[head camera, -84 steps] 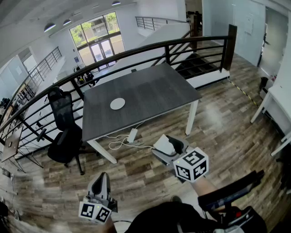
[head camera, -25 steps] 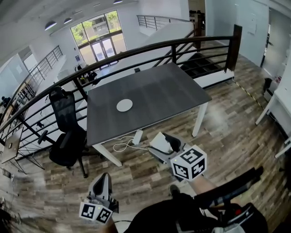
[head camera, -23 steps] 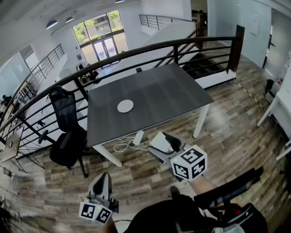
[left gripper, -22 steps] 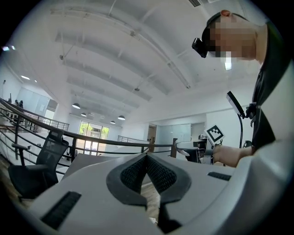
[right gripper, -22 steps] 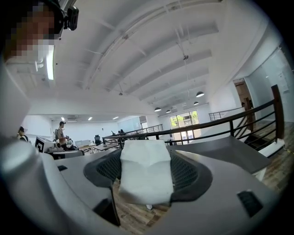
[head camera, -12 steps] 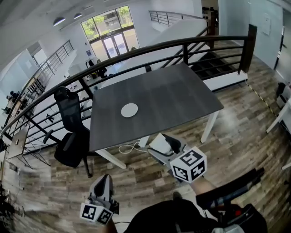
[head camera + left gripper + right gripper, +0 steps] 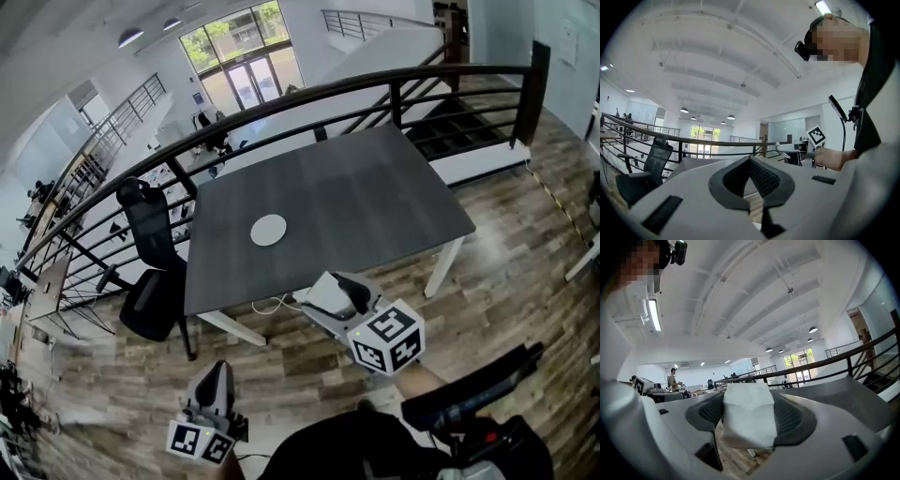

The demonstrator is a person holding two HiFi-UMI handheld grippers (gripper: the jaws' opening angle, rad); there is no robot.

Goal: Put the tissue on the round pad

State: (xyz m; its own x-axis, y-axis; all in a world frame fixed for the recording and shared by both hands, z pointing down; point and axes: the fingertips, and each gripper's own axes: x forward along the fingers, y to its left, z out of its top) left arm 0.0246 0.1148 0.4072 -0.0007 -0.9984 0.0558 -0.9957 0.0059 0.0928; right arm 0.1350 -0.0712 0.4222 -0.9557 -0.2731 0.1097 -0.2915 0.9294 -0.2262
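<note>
Progress: You have the tissue (image 7: pixel 322 296) picked up but not delivered. The round pad (image 7: pixel 269 230) lies bare on the desk (image 7: pixel 375 197), so the pickup looks done, while the carry and the placing are left.

Right tool: Your right tool (image 7: pixel 328 292) is clenched on the tissue. Your right gripper view shows the white wad pinched between the two dark pads, bulging out above and below them.

Tissue: A folded white wad, it is held in the air over the wood floor (image 7: pixel 281 361), just short of the desk's near edge. It touches nothing but the tool's jaws.

Round pad: It is a small white disc on the left half of the dark desktop, with nothing on it or beside it. In the head view it sits beyond the near edge, up and a little left of your right tool's tip, well apart from the tissue.

Left tool: Your left tool (image 7: pixel 212 389) hangs low at your left side over the floor. Its jaws are closed together on nothing and it is well apart from both desk and tissue.

Left to do: By the look of it, you need to bring the right tool forward over the desk edge, lower the tissue onto the disc and let it go there.

Surroundings: A black chair (image 7: pixel 150 253) stands at the desk's left end, clear of the likely path.
</note>
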